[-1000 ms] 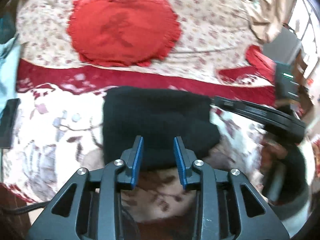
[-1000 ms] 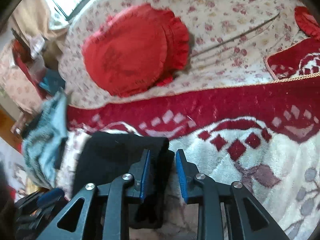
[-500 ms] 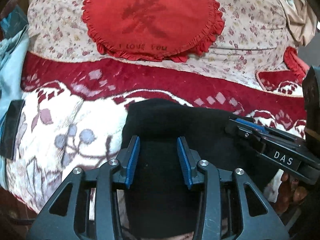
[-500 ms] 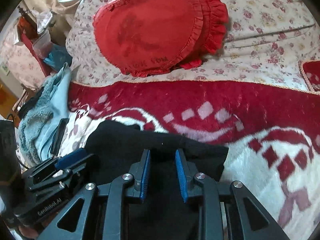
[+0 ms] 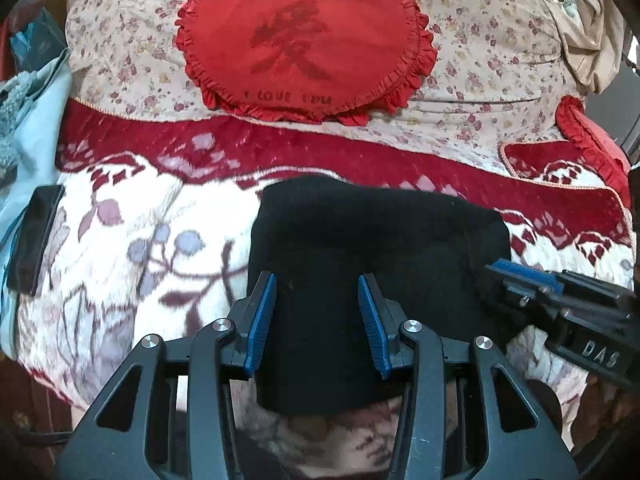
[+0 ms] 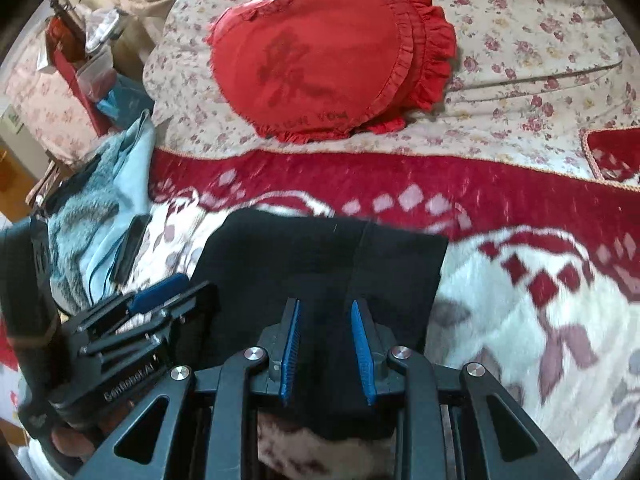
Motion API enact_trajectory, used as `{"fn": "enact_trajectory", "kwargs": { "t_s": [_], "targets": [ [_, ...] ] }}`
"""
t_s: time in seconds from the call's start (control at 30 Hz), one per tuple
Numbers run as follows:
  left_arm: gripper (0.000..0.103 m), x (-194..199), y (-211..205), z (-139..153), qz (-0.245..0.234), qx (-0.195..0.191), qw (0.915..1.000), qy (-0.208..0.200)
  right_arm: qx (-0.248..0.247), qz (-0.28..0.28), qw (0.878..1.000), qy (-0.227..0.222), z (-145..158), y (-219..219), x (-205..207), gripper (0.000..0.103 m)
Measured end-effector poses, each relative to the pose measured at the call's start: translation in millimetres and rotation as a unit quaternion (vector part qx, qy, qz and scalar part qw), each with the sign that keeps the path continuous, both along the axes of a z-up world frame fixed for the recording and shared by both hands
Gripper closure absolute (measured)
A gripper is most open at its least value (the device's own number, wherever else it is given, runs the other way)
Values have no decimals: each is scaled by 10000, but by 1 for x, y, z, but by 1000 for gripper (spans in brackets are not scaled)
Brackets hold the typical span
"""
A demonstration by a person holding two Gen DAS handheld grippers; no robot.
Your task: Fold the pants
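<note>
The black pants (image 5: 372,240) lie folded into a compact rectangle on the red-and-white blanket; they also show in the right wrist view (image 6: 320,264). My left gripper (image 5: 317,322) is open, its blue pads (image 5: 262,320) over the near left part of the pants, holding nothing. My right gripper (image 6: 325,346) is open with a narrower gap, over the near right part of the pants, empty. Each gripper shows in the other's view: the right one (image 5: 560,304) at the pants' right edge, the left one (image 6: 132,320) at their left edge.
A red heart-shaped pillow (image 5: 304,40) lies on the floral bedspread (image 5: 480,80) behind the pants. A dark phone (image 5: 34,240) and light blue fabric (image 5: 36,120) lie at the left. A second red cushion (image 5: 592,136) sits at the far right.
Both grippers have moved forward over the folded pants and tilted, so the pillow now shows higher and fuller. The right gripper's jaws have widened a little.
</note>
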State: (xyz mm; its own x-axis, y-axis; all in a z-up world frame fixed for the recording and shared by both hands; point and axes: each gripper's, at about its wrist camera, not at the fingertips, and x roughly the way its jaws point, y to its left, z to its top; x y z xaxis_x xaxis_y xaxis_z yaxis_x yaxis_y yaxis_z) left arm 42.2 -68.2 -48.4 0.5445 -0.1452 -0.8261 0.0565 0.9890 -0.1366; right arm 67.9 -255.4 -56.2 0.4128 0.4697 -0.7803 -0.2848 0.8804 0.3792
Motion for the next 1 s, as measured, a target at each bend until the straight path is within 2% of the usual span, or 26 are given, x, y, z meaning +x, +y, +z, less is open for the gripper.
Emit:
{"fn": "enact_trajectory", "kwargs": {
  "t_s": [0.3, 0.4, 0.6, 0.7, 0.8, 0.87, 0.93, 1.0],
  "targets": [
    [53, -17, -1, -13, 25, 84, 9999, 126, 18, 78, 9998, 181, -19, 5, -25, 78],
    [52, -19, -2, -16, 34, 115, 9999, 108, 239, 74, 9995, 189, -27, 1, -26, 78],
    [52, -20, 2, -15, 37, 50, 9999, 157, 267, 35, 9995, 156, -21, -1, -34, 78],
    [52, -19, 14, -12, 81, -207, 9995, 238, 377, -70, 9993, 22, -9, -12, -40, 78],
    [50, -15, 32, -12, 254, -639, 9971, 341, 489, -310, 9983, -57, -4, -31, -39, 70],
    [35, -12, 41, -14, 365, -829, 9952, 370, 506, -466, 9976, 68, -10, -41, -33, 62],
    [33, -9, 47, -16, 431, -1002, 9933, 382, 454, -552, 9970, 285, -21, -45, -22, 62],
    [32, -4, 49, -18, 429, -1138, 9916, 435, 674, -492, 9951, 523, -34, -48, -9, 58]
  ]
}}
